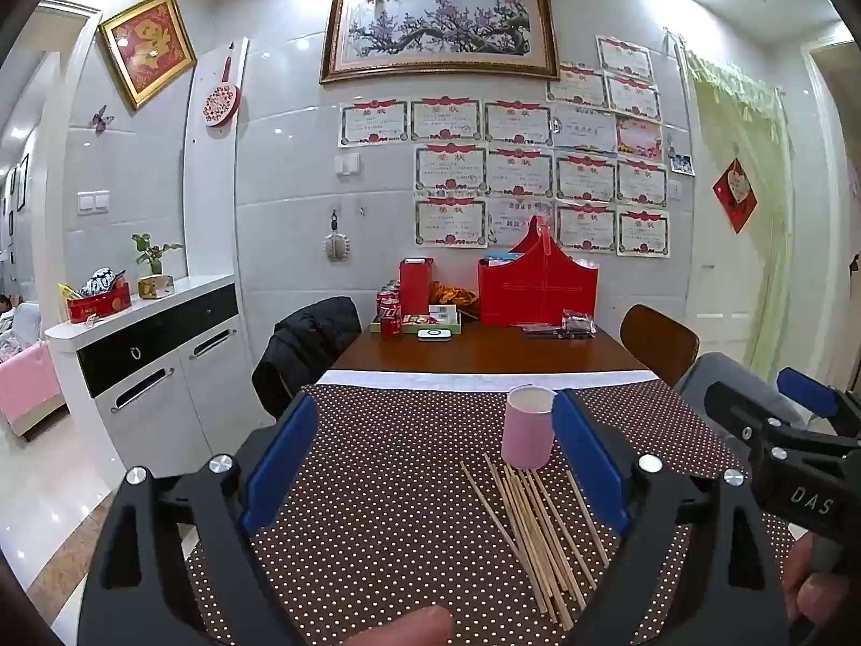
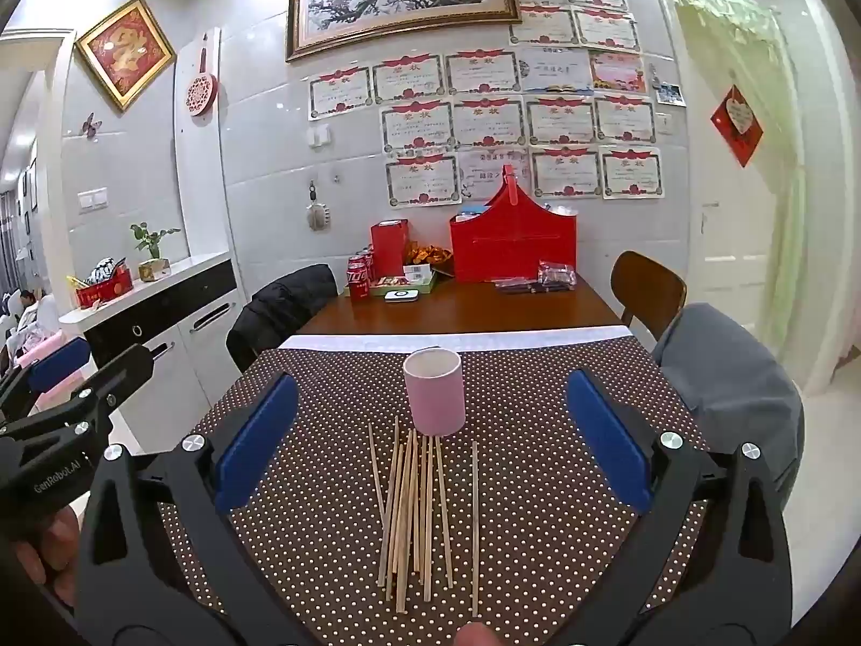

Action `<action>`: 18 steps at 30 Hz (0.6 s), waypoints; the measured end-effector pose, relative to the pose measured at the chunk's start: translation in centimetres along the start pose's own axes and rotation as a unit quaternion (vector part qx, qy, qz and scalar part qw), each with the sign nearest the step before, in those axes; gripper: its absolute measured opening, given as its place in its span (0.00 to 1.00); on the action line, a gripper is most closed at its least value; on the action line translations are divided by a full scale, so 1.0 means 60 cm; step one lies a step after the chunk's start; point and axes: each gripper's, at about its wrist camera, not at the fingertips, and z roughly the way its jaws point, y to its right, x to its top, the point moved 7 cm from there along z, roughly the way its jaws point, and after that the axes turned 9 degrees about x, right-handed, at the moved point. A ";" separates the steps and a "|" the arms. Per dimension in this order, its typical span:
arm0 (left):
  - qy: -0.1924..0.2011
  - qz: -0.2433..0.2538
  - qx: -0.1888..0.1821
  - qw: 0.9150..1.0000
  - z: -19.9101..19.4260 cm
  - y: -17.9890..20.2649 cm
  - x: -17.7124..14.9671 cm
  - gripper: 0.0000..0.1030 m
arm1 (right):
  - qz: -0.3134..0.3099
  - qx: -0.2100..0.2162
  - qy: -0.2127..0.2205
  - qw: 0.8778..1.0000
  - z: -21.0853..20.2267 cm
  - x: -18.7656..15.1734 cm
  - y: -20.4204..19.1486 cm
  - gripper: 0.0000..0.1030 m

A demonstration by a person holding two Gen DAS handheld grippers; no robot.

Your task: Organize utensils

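Several wooden chopsticks lie loose on the brown dotted tablecloth, fanned out just in front of a pink cup that stands upright. My right gripper hovers above them, open, with nothing between its blue pads. In the left wrist view the chopsticks and the pink cup sit toward the right finger, and my left gripper is open and holds nothing. The right gripper shows at the right edge of that view; the left gripper appears at the left edge of the right wrist view.
Beyond the cloth the wooden table carries red cola cans, a red box, a red basket and small packets. Chairs stand at both sides, one draped with a black jacket, one with a grey garment.
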 end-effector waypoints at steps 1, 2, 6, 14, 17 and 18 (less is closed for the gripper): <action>0.000 0.000 0.001 1.000 0.000 0.000 0.000 0.85 | -0.001 0.000 -0.002 1.000 0.000 0.000 0.000 0.95; 0.001 0.000 0.001 1.000 -0.001 0.000 0.000 0.85 | -0.005 -0.001 -0.007 1.000 0.002 -0.001 -0.001 0.95; 0.002 0.001 0.002 1.000 -0.003 0.001 0.000 0.85 | -0.005 0.008 -0.004 1.000 0.004 0.001 -0.002 0.95; 0.000 -0.002 0.000 1.000 0.008 0.001 -0.010 0.85 | -0.011 0.002 -0.004 1.000 0.012 0.006 0.001 0.95; -0.002 0.002 0.001 1.000 0.017 0.009 -0.021 0.85 | -0.009 -0.006 -0.005 1.000 0.017 0.007 0.006 0.95; -0.002 0.002 0.001 1.000 0.018 0.009 -0.023 0.85 | -0.009 -0.006 -0.006 1.000 0.018 0.007 0.007 0.95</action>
